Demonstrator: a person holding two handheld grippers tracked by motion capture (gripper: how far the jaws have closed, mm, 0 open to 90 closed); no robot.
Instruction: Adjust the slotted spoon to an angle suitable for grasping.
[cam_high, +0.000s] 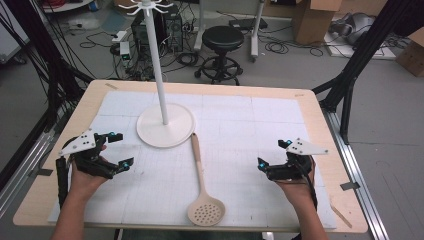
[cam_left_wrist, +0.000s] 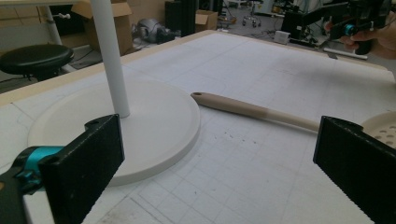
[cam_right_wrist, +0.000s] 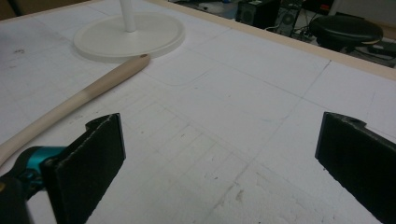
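A beige slotted spoon (cam_high: 201, 185) lies on the white mat, its handle pointing at a white stand (cam_high: 165, 124) with a round base, a tall pole and hooks on top. The spoon's handle (cam_left_wrist: 254, 110) (cam_right_wrist: 74, 102) also crosses both gripper views, beside the stand's base (cam_left_wrist: 154, 126) (cam_right_wrist: 128, 39). My left gripper (cam_high: 120, 150) rests at the mat's left, open, with nothing between its jaws. My right gripper (cam_high: 275, 153) sits at the mat's right, open and empty too. The spoon lies between the two hands, apart from both.
The wooden table (cam_high: 320, 115) carries a white gridded mat (cam_high: 240, 130). Beyond its far edge stand a black stool (cam_high: 222, 45), cardboard boxes (cam_high: 312, 17) and floor cables. Black frame legs (cam_high: 350, 75) rise at the right. A wooden stick (cam_high: 341, 216) lies near the front right corner.
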